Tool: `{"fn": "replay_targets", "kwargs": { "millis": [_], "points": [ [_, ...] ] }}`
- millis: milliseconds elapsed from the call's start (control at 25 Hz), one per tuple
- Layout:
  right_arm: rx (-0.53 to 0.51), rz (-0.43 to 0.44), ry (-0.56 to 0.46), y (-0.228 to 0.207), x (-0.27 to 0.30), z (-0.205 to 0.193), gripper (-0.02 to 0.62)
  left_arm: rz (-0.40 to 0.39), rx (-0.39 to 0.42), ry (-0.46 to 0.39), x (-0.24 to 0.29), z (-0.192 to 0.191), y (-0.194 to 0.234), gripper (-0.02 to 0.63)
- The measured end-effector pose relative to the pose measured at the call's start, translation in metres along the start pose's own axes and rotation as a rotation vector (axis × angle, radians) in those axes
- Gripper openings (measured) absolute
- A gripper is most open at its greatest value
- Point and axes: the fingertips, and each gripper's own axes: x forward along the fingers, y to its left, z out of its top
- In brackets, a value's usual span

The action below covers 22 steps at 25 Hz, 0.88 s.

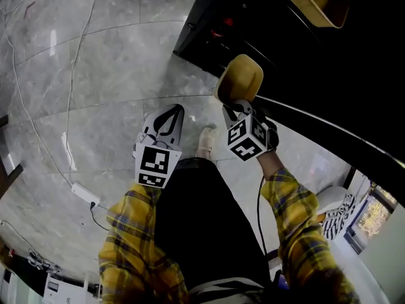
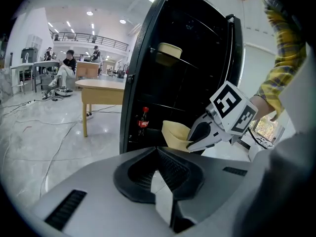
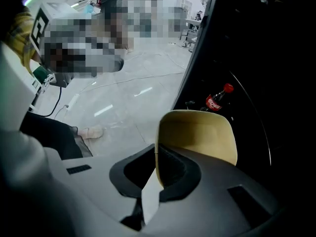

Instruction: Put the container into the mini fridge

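Yellow container (image 3: 197,135) pinched in right tool (image 3: 158,157), second container (image 2: 169,50) shelved; left tool (image 2: 157,154) closed, empty.

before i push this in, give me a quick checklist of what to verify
1. Grip on the container: ok. The right gripper has its jaws clamped on the rim.
2. Access to the mini fridge: ok. It stands open with its shelves exposed.
3. Position of the left gripper: ok. Its jaws are together and empty, and it is held off to the side.
4. Path past the cola bottle: cannot tell. It stands low inside the fridge, near the container.
5. Free shelf room: cannot tell. The interior is dark, and a second container sits on the upper shelf.
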Motion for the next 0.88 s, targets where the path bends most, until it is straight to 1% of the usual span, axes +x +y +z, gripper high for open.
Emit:
{"fn": "replay_targets", "kwargs": {
  "millis": [160,400,640,880],
  "points": [
    [0.012,-0.026,0.005,-0.016,0.025,-0.001,0.031,0.01,0.019,0.008,0.022,-0.005,0.011,0.018],
    [0.018,-0.081,0.006,-0.046,0.057,-0.007,0.031,0.018,0.047,-0.018,0.055,-0.003,0.017,0.018],
    [0.031,-0.118,-0.015,-0.071,0.073,-0.006,0.031,0.022,0.052,-0.029,0.084,-0.007,0.019,0.018],
    [0.035,-0.155,-0.039,-0.1,0.084,0.002,0.031,0.037,0.055,-0.065,0.109,0.003,0.025,0.018]
  ]
}}
